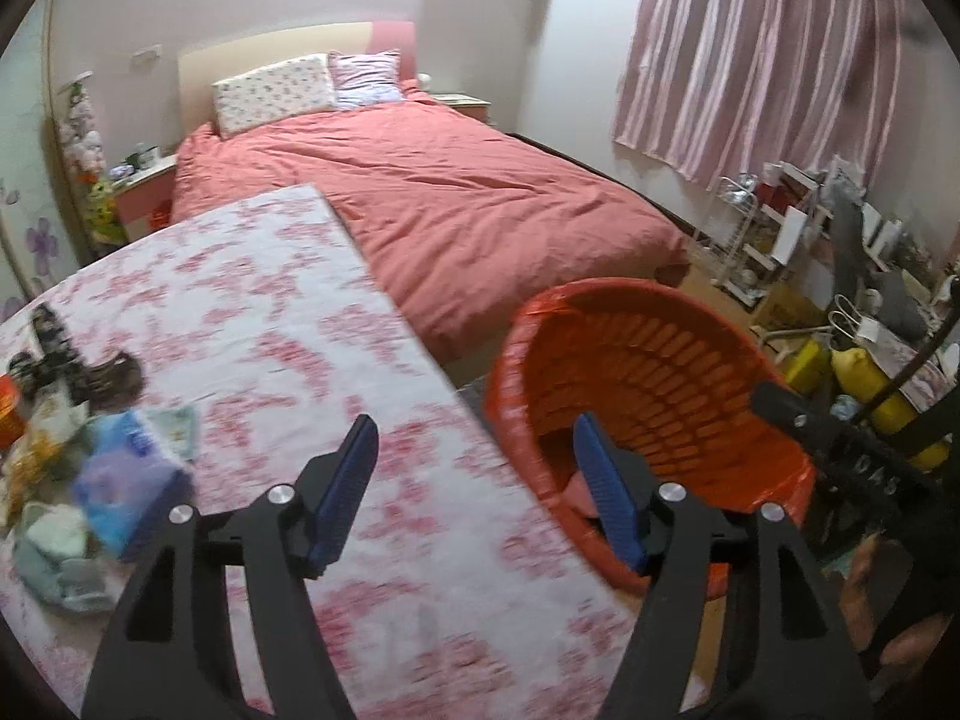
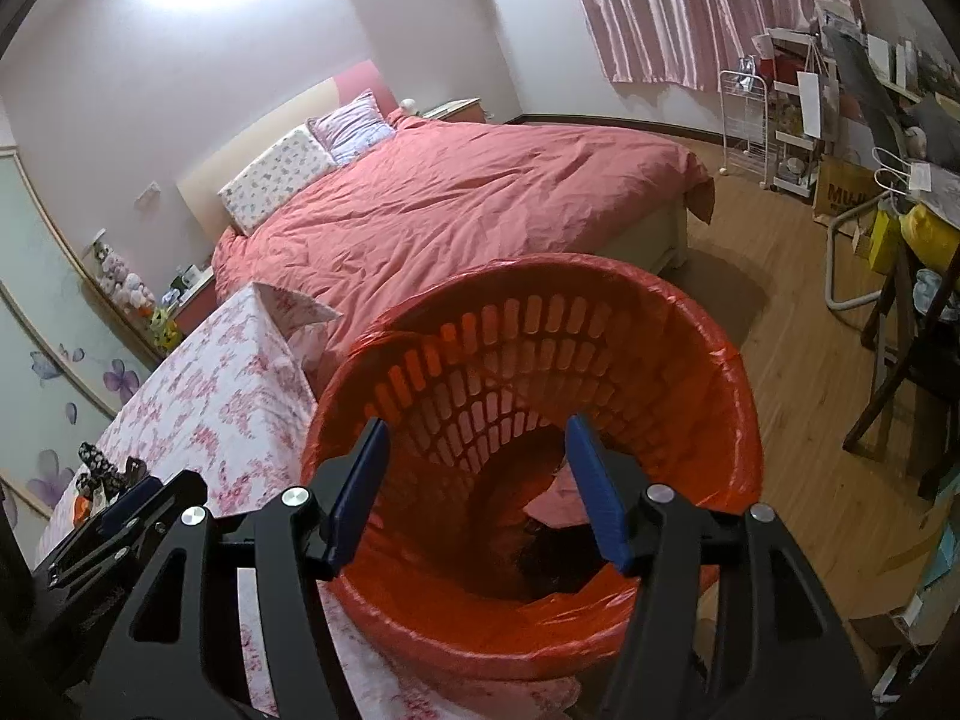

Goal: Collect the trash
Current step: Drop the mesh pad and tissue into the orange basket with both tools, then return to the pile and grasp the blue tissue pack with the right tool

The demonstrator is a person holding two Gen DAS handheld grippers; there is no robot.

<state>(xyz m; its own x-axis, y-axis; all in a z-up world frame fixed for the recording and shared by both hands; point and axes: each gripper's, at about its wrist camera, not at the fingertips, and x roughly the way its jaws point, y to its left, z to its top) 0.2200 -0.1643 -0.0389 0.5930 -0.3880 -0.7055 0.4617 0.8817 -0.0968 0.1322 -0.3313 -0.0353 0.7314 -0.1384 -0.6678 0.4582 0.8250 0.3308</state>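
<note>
An orange slatted waste basket lined with a red bag stands beside the table; in the right wrist view the basket fills the middle, with pink and dark items at its bottom. A pile of trash, with a blue-purple packet and pale wrappers, lies on the table's left side. My left gripper is open and empty over the table's right edge, next to the basket. My right gripper is open and empty just above the basket's mouth.
The table has a pink floral cloth. A bed with a red cover lies behind it. Shelves, bags and clutter line the right wall under pink curtains. A dark chair stands on the wood floor at right.
</note>
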